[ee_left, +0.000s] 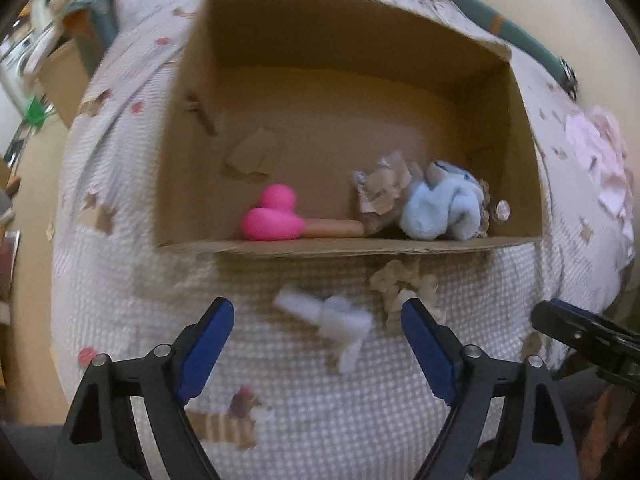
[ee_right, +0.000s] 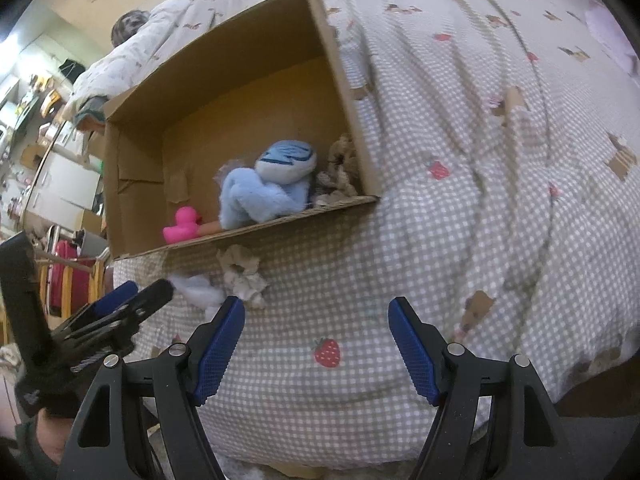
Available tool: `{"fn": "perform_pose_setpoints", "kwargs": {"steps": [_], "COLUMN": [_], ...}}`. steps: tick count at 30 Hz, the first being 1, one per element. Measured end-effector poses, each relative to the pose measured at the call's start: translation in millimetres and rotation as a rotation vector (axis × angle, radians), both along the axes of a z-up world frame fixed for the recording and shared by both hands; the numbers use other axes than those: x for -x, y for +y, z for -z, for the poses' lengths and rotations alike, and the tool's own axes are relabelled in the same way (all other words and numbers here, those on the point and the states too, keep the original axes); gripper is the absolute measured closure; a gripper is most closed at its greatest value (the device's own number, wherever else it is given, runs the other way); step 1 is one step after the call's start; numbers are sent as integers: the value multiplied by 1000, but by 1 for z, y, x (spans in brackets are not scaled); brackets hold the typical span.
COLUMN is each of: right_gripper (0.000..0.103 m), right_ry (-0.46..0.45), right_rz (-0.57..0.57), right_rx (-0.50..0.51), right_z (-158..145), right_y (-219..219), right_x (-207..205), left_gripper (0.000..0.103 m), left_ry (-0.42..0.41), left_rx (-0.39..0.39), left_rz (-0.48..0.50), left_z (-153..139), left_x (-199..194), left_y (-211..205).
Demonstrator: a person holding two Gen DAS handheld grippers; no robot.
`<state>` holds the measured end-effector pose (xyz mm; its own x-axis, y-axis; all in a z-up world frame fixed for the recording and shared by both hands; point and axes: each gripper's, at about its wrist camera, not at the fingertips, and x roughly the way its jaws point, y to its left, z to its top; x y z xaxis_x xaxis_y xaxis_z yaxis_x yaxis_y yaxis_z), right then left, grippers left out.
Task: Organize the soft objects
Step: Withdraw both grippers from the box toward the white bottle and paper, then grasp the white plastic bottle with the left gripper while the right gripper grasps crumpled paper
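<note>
Soft pale-blue cloth scrap (ee_left: pixel 340 320), blurred, perhaps a small toy, lies mid-frame before the brown cardboard box (ee_left: pixel 360 246). Left gripper (ee_left: pixel 318 322) gapes around it, empty; right gripper (ee_right: pixel 316 320) also spread. Next: close, lift into box.

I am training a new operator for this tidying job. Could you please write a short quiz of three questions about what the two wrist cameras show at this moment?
1. True or false: the pink duck lies inside the cardboard box.
2. Which soft items are outside the box, on the checked bedcover?
A. the blue plush toy
B. the beige scrunchie and the pale blue cloth piece
C. the pink duck
3. Fill in: the left gripper and the right gripper are both ____, holding nothing.

Key: 1 true; 2 B; 3 open.
</note>
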<state>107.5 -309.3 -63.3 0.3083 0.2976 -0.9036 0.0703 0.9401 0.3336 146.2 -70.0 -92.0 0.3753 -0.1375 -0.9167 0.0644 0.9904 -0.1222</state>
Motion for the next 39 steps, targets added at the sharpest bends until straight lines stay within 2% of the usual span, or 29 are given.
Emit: {"fn": "perform_pose_setpoints", "kwargs": {"steps": [1, 6, 8, 9, 12, 15, 21, 26, 29, 34, 39], "right_gripper": [24, 24, 24, 24, 24, 24, 24, 24, 24, 24, 24], "right_ry": [5, 15, 19, 21, 22, 23, 24, 18, 10, -16, -36], "right_rz": [10, 19, 17, 14, 3, -7, -13, -6, -16, -41, -66], "right_rx": [0, 14, 15, 16, 20, 23, 31, 33, 32, 17, 8], "right_z": [1, 2, 4, 4, 5, 7, 11, 12, 11, 7, 5], "right_y": [-3, -10, -8, -7, -4, 2, 9, 9, 12, 20, 31], "right_x": [1, 2, 2, 1, -1, -4, -6, -7, -8, -9, -11], "left_gripper": [19, 35, 46, 58, 75, 79, 80, 80, 80, 80, 80], "left_ry": [18, 75, 78, 89, 141, 128, 117, 93, 75, 32, -2], "left_rx": [3, 24, 7, 11, 66, 62, 100, 105, 136, 104, 34], "left_rz": [1, -16, -15, -19, -39, -36, -47, -37, -36, -20, -24], "left_z": [7, 29, 34, 37, 47, 41, 26, -2, -23, -54, -62], "left_x": [-3, -13, -16, -18, -21, -20, -14, 3, 13, 20, 27], "left_y": [-4, -11, -13, -12, -8, -8, 0, 11, 22, 33, 45]}}
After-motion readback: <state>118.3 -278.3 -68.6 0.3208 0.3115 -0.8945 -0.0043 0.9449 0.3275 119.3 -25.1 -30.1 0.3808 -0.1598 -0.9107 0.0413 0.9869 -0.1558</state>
